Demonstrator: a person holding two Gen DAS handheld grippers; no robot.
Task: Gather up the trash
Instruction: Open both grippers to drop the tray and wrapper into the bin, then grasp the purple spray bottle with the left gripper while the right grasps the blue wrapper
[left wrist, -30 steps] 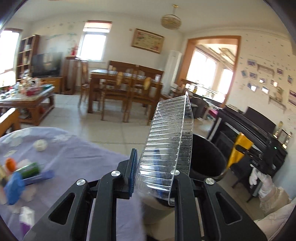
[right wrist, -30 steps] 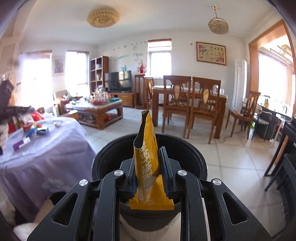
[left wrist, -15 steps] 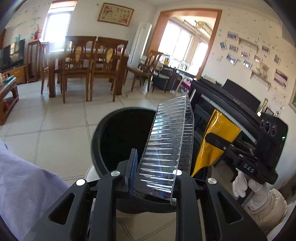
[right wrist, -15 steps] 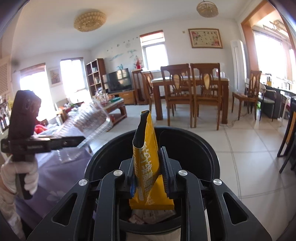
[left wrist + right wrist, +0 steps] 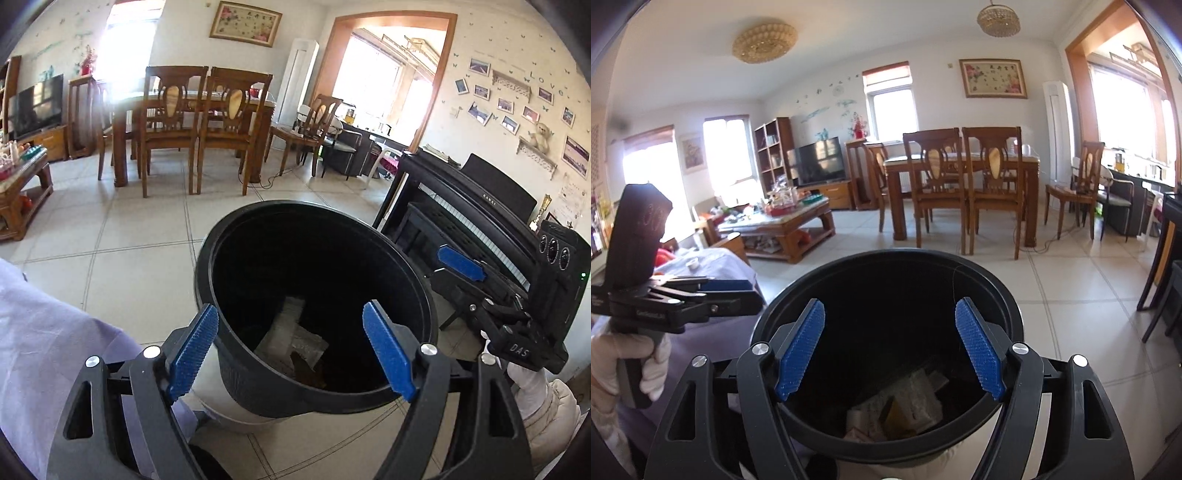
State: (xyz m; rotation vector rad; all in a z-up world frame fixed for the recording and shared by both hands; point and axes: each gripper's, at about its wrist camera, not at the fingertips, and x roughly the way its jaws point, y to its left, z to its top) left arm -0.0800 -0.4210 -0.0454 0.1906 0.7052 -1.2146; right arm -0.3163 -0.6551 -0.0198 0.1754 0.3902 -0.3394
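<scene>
In the left wrist view, the left gripper [image 5: 290, 350] is opening, nothing between its jaws, over the black bin [image 5: 236, 365], trash [image 5: 291, 341] lying below. In the right wrist view, the right gripper [image 5: 890, 349] is likewise opening, empty, above that bin's trash [image 5: 905, 410].

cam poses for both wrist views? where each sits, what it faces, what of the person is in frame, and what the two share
Left wrist: on the left gripper, looking down over its opening, empty jaws into the black bin; right gripper and its gloved hand at right.
Right wrist: on the right gripper, jaws opening and empty, above the same bin; left gripper and gloved hand at left.
Shared: bin with trash inside, dining table.
</scene>
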